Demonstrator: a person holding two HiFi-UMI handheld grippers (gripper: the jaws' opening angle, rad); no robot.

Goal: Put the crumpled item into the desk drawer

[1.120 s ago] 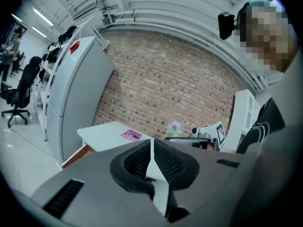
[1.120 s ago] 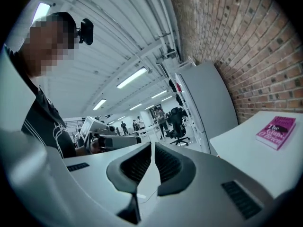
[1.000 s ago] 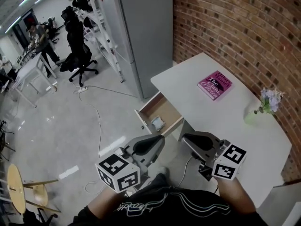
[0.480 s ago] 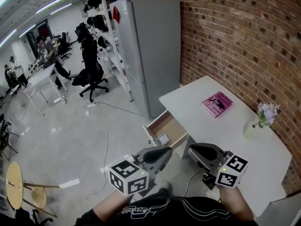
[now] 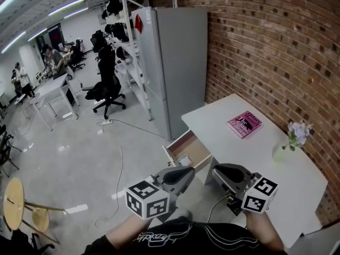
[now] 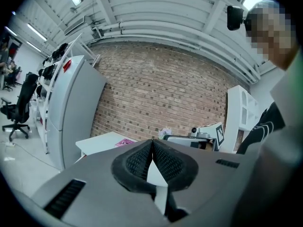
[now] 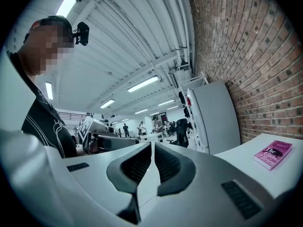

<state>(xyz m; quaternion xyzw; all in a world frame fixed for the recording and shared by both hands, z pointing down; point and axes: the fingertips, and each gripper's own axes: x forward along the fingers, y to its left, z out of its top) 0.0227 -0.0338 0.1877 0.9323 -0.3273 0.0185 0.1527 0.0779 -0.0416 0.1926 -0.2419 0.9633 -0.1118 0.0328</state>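
The white desk (image 5: 249, 158) stands against the brick wall, its drawer (image 5: 187, 149) pulled open toward the room. A pale crumpled item (image 5: 183, 160) lies inside at the drawer's front. My left gripper (image 5: 189, 170) hovers just short of the drawer, jaws shut with nothing between them; in the left gripper view (image 6: 152, 141) its pads meet. My right gripper (image 5: 215, 169) is held beside it, under the desk's near edge. It is also shut and empty, as the right gripper view (image 7: 152, 144) shows. The two grippers point toward each other.
A pink book (image 5: 244, 124) and a small vase of flowers (image 5: 294, 137) sit on the desk. A tall grey cabinet (image 5: 178, 62) stands behind it. A cable (image 5: 119, 166) runs over the floor, with a black office chair (image 5: 106, 84) and a round stool (image 5: 15, 205) farther left.
Both grippers have drawn back from the drawer and risen a little. The head view has tilted up to show more of the room. The crumpled item stays in the open drawer.
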